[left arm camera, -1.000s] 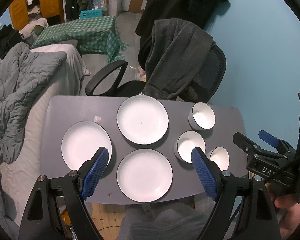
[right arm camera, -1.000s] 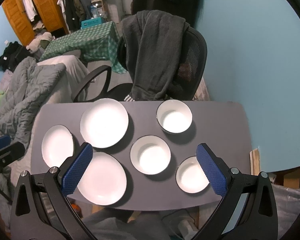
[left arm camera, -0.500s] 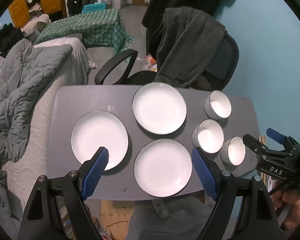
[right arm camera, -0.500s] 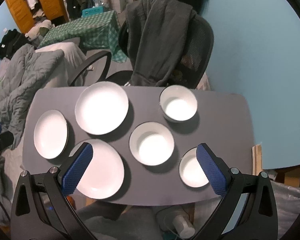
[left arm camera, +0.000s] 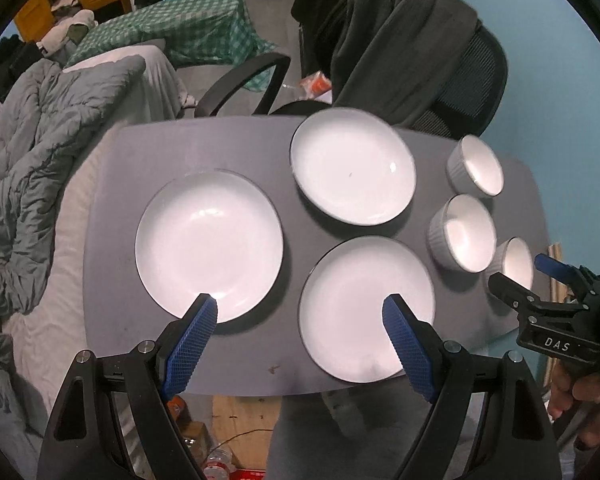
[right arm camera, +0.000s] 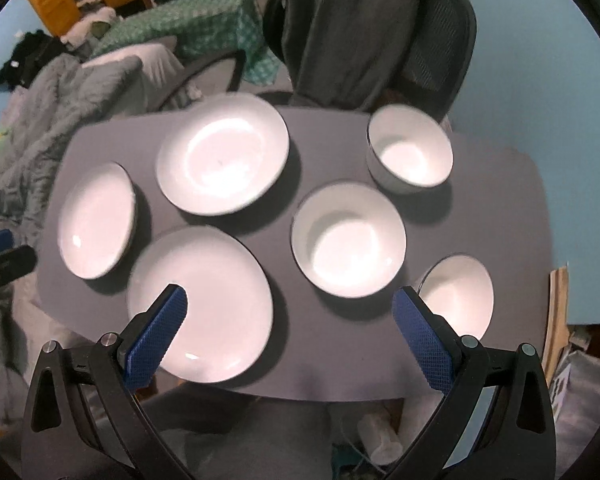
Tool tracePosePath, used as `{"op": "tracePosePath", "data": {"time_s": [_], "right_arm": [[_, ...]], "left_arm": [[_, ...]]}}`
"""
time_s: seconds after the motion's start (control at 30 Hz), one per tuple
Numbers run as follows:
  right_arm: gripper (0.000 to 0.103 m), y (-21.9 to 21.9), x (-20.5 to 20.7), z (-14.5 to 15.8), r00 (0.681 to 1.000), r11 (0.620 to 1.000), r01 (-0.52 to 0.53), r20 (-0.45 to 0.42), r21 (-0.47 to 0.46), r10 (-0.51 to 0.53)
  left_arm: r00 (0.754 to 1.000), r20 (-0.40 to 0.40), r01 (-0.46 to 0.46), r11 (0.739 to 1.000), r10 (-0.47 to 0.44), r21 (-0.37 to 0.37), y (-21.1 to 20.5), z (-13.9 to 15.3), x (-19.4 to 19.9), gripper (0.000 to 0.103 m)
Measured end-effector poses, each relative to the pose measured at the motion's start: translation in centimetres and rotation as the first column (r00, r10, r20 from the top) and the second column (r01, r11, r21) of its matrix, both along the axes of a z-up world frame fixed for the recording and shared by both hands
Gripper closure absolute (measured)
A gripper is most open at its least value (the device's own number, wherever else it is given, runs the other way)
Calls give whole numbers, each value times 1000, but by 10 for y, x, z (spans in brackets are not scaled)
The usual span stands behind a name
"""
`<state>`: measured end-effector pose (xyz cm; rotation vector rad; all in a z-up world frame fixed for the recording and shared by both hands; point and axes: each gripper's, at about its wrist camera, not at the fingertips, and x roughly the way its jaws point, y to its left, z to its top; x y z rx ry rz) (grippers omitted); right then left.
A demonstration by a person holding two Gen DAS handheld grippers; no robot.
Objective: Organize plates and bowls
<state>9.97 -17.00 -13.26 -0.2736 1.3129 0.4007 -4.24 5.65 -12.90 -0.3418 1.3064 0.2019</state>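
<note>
Grey table — teal wall, office chair behind.

Left hand-held gripper: black triangular frames with cut-out windows, silver round screw heads near the finger roots, and fingers faced in blue, cross-hatched rubber. Right hand-held gripper, same build: black frames, silver screws, blue textured pads. From the left camera its black body carries white letters "DAS" and a blue tip.
</note>
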Motion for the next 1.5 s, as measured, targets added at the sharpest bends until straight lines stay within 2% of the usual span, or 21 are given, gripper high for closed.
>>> {"op": "tracePosePath", "data": {"time_s": [0.13,0.33,0.53,0.7,0.87,1.07,1.17,1.23,1.27,1.33,1.5], "right_arm": [[2,-1,-3,-32,999,1000,9,-54,-16,-10],[2,-9,-5,-64,993,999,44,-111,12,-43],[2,-17,-3,-88,987,998,54,-152,29,-49],[3,-25,-4,-99,979,996,89,-188,16,-85],[12,-24,-3,-99,978,998,59,-201,25,-53],[28,-23,1,-92,976,998,13,-218,56,0],[39,-28,-1,-92,973,998,-6,-229,67,21],[57,-29,-1,-93,969,997,-9,-244,77,28],[60,-30,-2,-95,968,997,-10,-250,82,31],[70,-33,0,-95,963,996,-17,-267,92,41],[75,-50,7,-90,957,993,-3,-289,114,37]], "left_arm": [[1000,-7,0,1000,-1,-11,2,-24,-3,17],[999,-39,20,1000,-20,-1,-2,-56,-4,17],[996,-70,46,998,-48,-30,-11,-84,-5,17],[995,-91,37,999,-40,-40,-16,-97,0,17],[990,-128,49,997,-57,-66,-20,-109,2,17],[985,-155,56,995,-68,-82,-24,-122,8,18],[983,-169,60,994,-75,-90,-26,-127,13,25],[982,-173,66,994,-81,-90,-28,-129,16,26],[981,-175,67,994,-82,-89,-26,-131,18,26],[979,-185,63,993,-80,-97,-25,-133,21,36],[977,-200,50,991,-73,-122,-24,-135,24,47]]}}
